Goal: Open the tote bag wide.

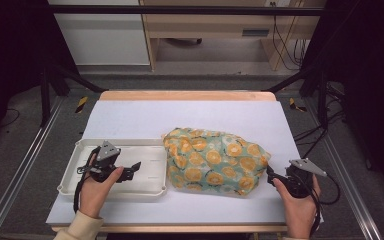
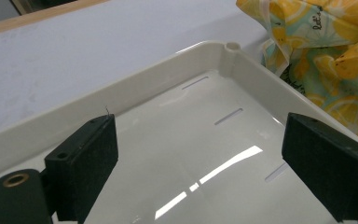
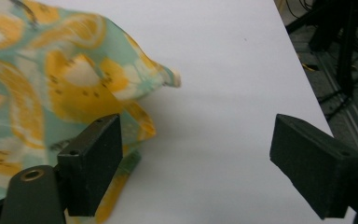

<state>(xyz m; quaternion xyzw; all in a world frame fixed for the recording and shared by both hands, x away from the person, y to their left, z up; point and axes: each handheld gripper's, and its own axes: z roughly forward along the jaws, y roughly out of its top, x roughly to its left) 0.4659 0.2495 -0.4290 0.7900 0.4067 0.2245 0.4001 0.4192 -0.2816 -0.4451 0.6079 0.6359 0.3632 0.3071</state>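
Both hand-held grippers gape empty, the left (image 1: 130, 172) over the tray (image 1: 145, 189), the right (image 1: 272, 176) beside the cloth (image 1: 215, 160), seemingly poised to grab it.

Two hands enter from the near edge, each around a black handheld gripper. The left hand (image 1: 94, 187) wears a cream knitted cuff. The left gripper (image 1: 134, 168) and right gripper (image 1: 269, 172) each carry a grey three-cornered plate on top and trail a black cable. Their jaws are blocky, matte black pads with small screw holes; a brass-ringed hole sits beside one jaw.
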